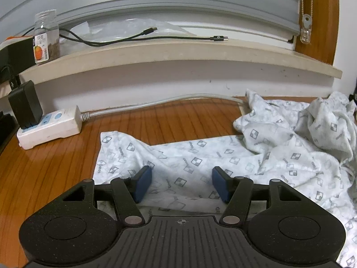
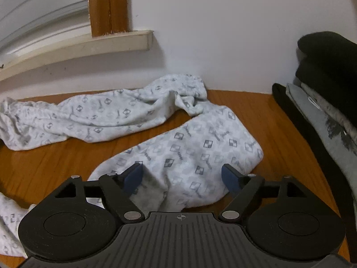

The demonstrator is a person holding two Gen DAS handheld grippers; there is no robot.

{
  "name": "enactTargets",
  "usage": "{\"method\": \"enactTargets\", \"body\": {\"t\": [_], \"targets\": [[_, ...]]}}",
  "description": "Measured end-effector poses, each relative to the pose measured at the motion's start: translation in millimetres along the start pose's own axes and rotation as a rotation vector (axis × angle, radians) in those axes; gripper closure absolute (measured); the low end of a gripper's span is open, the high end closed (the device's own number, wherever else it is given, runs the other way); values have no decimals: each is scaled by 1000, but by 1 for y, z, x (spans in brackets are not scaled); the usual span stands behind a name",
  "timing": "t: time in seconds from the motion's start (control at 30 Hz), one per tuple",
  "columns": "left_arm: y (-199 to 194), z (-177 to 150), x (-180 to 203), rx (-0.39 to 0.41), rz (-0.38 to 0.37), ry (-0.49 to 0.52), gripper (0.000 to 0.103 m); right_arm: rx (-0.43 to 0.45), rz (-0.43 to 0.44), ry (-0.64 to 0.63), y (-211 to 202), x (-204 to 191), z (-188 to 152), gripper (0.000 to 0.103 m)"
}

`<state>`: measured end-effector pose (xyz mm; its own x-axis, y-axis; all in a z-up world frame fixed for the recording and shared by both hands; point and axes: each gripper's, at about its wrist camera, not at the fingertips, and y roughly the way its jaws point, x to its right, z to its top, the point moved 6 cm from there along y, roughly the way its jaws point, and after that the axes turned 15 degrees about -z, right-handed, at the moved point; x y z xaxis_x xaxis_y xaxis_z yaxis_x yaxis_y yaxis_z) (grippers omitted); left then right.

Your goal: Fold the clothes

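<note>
Both grippers, left gripper (image 1: 181, 184) and right gripper (image 2: 183, 178), gape wide over the printed garment (image 1: 200, 156), gripping nothing; folded clothes (image 2: 330, 120) at three o'clock.

One patterned white garment (image 1: 200, 156), one white power strip (image 1: 51, 127), one black charger (image 1: 25, 105), one clear jar (image 1: 45, 38), two black cables (image 1: 142, 38), one stack of folded clothes (image 2: 328, 102)
</note>
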<state>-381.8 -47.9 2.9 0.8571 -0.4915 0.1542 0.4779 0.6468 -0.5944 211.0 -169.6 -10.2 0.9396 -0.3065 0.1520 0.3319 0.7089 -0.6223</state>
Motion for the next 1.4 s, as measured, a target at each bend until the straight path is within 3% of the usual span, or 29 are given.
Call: {"method": "enactTargets", "body": {"t": [0.07,0.1,0.13,0.17,0.33,0.4,0.5,0.57,0.63,0.7,0.83,0.97,1.13,1.27,1.4], "targets": [[0,0,-2,-1,3,2,37,-6,22,27,2,4,-2,45],[0,0,-3,1,4,-5,37,8,21,13,0,4,-3,63],[0,0,-3,2,4,-7,37,14,14,-3,-3,6,-4,96],[0,0,-3,2,5,-8,37,12,7,-15,-6,9,-6,96],[0,0,-3,2,4,-9,37,69,-168,4,-52,76,-5,97],[0,0,-3,2,4,-9,37,68,-191,30,-76,107,-9,97],[0,0,-3,1,2,-8,37,14,-198,14,-92,123,-25,96],[0,0,-2,1,0,-7,37,-21,-209,-7,-92,123,-35,91],[-1,0,-3,7,-9,-12,37,-1,-233,-20,-92,117,-35,79],[-3,0,-5,18,-7,-33,37,42,-215,-9,-93,105,-28,66],[-24,-1,-6,55,-17,-72,37,106,-79,-8,-85,51,-6,56],[-57,-6,0,64,-11,-47,36,126,81,-81,-65,-34,7,50],[-96,-27,12,50,-47,-44,41,143,176,-182,-47,-116,8,50],[-116,-49,31,26,-110,-46,49,119,202,-173,-37,-128,9,48],[-126,-65,52,16,-142,-34,42,97,209,-127,-26,-120,5,42]]}}
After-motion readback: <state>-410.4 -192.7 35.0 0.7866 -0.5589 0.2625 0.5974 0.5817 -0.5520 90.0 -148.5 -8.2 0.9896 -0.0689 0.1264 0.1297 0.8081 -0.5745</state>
